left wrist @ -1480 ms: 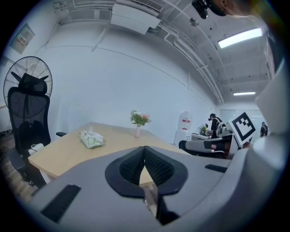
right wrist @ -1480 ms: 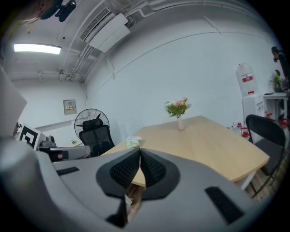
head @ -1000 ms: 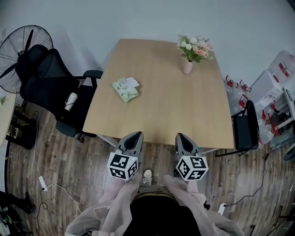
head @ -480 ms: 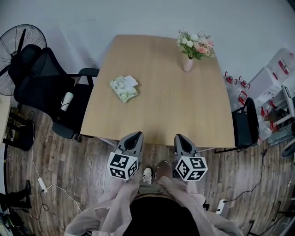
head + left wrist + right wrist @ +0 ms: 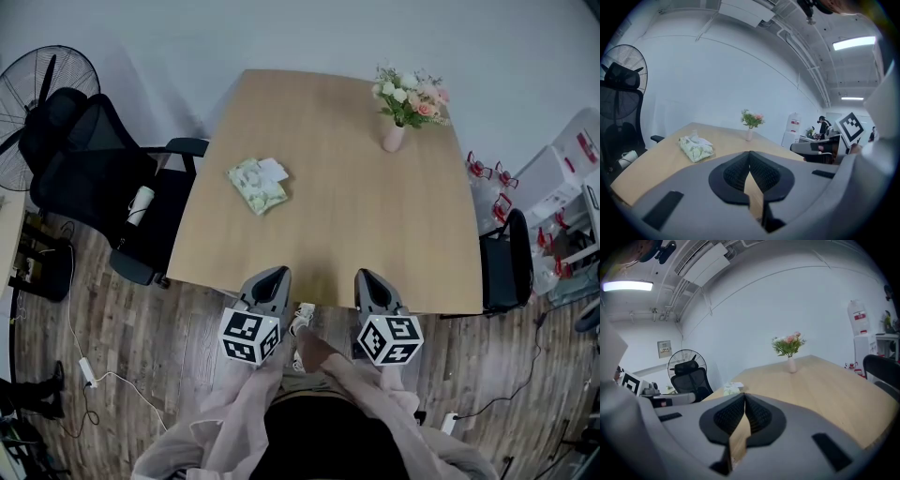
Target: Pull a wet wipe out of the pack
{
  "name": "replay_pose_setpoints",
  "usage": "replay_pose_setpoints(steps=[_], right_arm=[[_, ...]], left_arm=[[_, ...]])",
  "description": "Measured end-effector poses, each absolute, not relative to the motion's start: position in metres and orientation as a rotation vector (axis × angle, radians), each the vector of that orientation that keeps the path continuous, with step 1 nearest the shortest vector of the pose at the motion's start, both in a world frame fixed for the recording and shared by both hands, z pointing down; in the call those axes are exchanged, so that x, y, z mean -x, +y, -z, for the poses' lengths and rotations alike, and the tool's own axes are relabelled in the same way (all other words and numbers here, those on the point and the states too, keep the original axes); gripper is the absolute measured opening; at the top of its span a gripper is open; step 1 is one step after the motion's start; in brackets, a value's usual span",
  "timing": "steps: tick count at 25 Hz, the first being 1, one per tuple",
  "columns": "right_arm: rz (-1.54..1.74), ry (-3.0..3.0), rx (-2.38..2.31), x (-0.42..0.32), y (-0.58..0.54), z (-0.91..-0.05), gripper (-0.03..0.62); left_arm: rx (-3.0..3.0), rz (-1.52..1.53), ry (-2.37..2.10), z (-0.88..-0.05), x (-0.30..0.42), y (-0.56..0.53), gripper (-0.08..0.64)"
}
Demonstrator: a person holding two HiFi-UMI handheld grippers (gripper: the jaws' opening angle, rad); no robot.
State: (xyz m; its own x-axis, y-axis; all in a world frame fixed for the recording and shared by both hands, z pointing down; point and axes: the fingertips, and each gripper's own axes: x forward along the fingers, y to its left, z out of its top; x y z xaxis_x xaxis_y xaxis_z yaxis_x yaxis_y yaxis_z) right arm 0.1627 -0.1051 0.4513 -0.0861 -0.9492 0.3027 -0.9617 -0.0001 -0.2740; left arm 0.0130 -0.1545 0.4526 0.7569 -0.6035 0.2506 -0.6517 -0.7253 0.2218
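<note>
The left tongs [image 5: 272,274] and the right tongs [image 5: 367,277] are held side by side at the near edge of the wooden counter [image 5: 356,225]. Each pair is pressed together at the tips with nothing between. The pack of wet wipes [image 5: 255,185] lies flat on the left half of the counter, well apart from both tongs, with a bit of white showing at its far end. A vase of flowers [image 5: 394,136] stands near the far right corner. A black office chair [image 5: 94,178] sits beside the counter's left edge.
</note>
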Motion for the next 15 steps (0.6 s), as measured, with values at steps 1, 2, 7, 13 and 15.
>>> replay_pose_setpoints(steps=[1, 2, 7, 13, 15], right_arm=[[-0.647, -2.205, -2.099, -0.164, -0.111, -0.450, 0.014], [-0.647, -2.212, -2.096, -0.166, -0.117, -0.450, 0.014], [-0.634, -2.239, -2.071, -0.169, -0.149, -0.451, 0.012], [-0.642, -2.265, -2.020, -0.166, -0.185, -0.451, 0.014], [-0.644, -2.275, -2.003, -0.165, -0.196, -0.451, 0.014]], left_arm=[[-2.659, -0.231, -0.979, -0.452, -0.014, -0.159, 0.011], [-2.660, -0.232, -0.985, -0.452, -0.015, -0.165, 0.011], [-2.650, -0.235, -1.021, -0.454, -0.014, -0.192, 0.011], [-2.626, -0.245, -1.057, -0.458, -0.011, -0.223, 0.011], [-2.615, -0.241, -1.069, -0.458, -0.011, -0.232, 0.011]])
